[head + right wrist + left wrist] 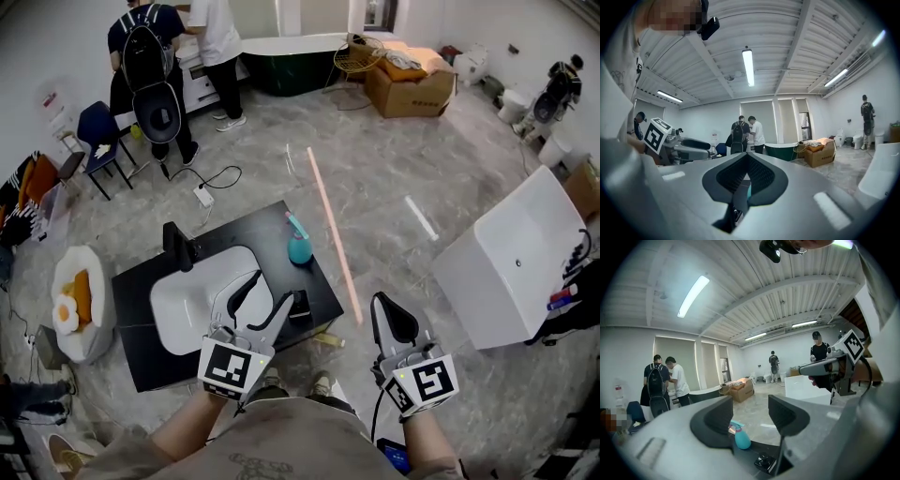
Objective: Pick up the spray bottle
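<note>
L tongs [751, 416]: jaws well apart, nothing between them. The gap frames the spray bottle [741, 439], which stands further off. R tongs [746, 176]: jaws closed on each other, empty; only a sliver of teal shows below the seam.

Step in hand, by my reading: approach w/ L tongs, grasp not yet made. Recommendations:
- Go in w/ jaws wide and pass the small black item [764, 461] lying short of the bottle w/o clipping it.
- Centre the teal body in the gap, not the trigger head.
- Body looks rounded and smooth, so an off-centre pinch could squirt it out or tip it. Close square on both sides, then lift straight up.
- Bottle sits near the desk's edge, so a push from one jaw could send it off. No contact before both jaws flank it.
- R tongs not req'd; best held clear.

Pose, head view: L tongs are over the desk [141, 361], at the right rim of the white basin [187, 309]. They point away from the person toward the far right corner, where the bottle stands upright, near but apart. R tongs are off the desk's right side, above the floor, pointing fwd. Both forearms reach out from the body w/ marker cubes facing up.
</note>
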`<state>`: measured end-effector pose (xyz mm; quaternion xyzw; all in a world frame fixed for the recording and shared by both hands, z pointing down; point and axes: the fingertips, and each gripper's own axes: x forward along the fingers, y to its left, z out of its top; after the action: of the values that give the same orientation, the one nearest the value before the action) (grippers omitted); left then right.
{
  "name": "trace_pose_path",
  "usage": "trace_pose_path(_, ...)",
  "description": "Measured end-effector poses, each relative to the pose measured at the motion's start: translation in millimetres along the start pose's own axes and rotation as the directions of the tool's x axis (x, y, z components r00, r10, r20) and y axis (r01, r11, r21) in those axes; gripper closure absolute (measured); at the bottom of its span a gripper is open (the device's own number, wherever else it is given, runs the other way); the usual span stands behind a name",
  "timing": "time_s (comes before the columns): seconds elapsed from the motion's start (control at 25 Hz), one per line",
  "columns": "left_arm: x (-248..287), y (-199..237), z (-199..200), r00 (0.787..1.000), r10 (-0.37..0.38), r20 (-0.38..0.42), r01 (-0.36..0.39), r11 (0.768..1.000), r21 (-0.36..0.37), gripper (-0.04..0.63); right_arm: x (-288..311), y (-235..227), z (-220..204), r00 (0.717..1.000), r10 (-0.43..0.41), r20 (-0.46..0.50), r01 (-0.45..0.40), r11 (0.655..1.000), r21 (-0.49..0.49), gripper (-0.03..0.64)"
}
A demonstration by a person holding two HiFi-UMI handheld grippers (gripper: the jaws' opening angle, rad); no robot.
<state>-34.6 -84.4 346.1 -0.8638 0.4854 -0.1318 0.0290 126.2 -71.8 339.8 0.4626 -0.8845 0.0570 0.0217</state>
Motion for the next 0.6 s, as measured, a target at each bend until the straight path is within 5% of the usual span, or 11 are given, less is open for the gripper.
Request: trace_pose_path(0.6, 41, 58, -16, 0.994, -0.105, -0.005, 0.105, 0.994, 0.007, 0.376, 47, 6, -7, 0.996, -0.085, -0.036, 0.085, 0.996, -0.007, 0.588)
